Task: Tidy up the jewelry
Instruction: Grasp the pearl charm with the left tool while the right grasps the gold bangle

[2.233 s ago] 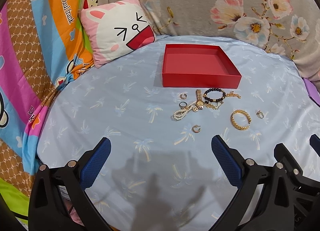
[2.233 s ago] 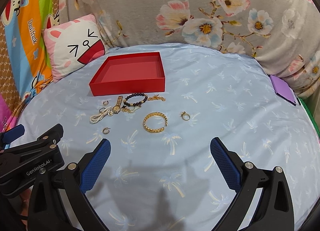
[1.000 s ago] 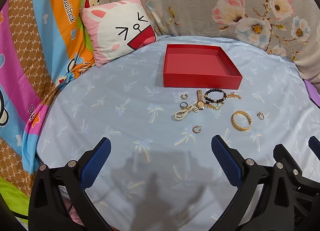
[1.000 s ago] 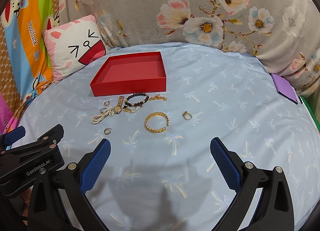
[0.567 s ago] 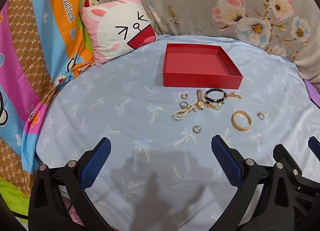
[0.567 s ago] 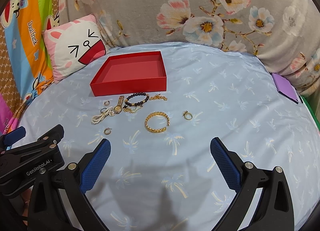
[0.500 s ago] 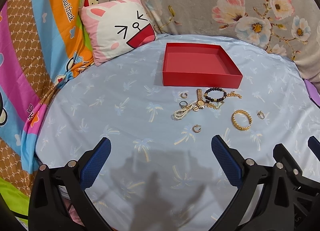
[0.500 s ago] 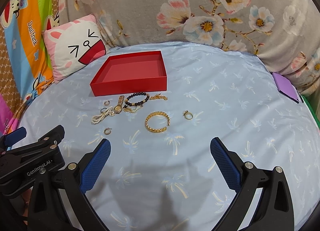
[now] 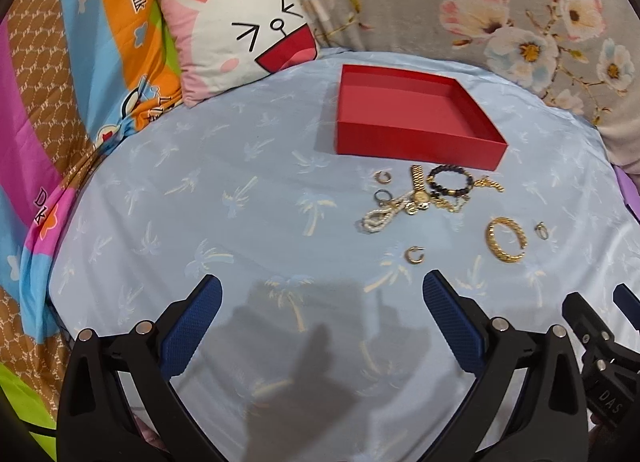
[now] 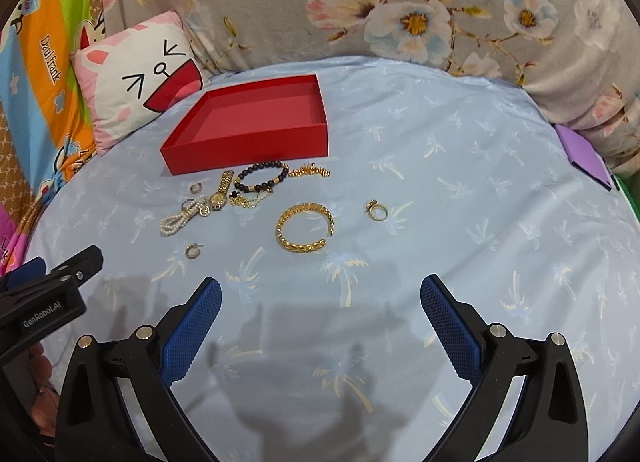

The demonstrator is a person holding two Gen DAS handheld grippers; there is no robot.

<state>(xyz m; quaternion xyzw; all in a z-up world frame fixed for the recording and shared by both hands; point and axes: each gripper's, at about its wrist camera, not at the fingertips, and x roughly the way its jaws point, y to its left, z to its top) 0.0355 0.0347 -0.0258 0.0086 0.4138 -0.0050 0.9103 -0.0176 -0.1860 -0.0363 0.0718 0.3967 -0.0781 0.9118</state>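
Observation:
An empty red tray point(image 9: 416, 140) point(image 10: 248, 148) sits on the pale blue sheet. In front of it lie several jewelry pieces: a gold watch point(image 10: 219, 192), a black bead bracelet point(image 10: 261, 176), a pearl bracelet point(image 10: 176, 222), a gold chain bangle point(image 10: 305, 227) point(image 9: 505, 240), a gold ring point(image 10: 377, 211), a small hoop earring point(image 10: 193, 251) point(image 9: 414, 255). My left gripper point(image 9: 320, 326) hangs open, short of the earring. My right gripper point(image 10: 320, 326) is open too, short of the bangle. Both hold nothing.
A pink cat-face cushion point(image 9: 244, 26) point(image 10: 136, 78) leans at the back left beside a striped cartoon blanket point(image 9: 72, 62). Grey floral fabric point(image 10: 400, 2) runs along the back. A purple object point(image 10: 584, 154) lies at the right edge of the sheet.
Both views have drifted slightly; the jewelry and tray have not moved. Both grippers stay open and empty.

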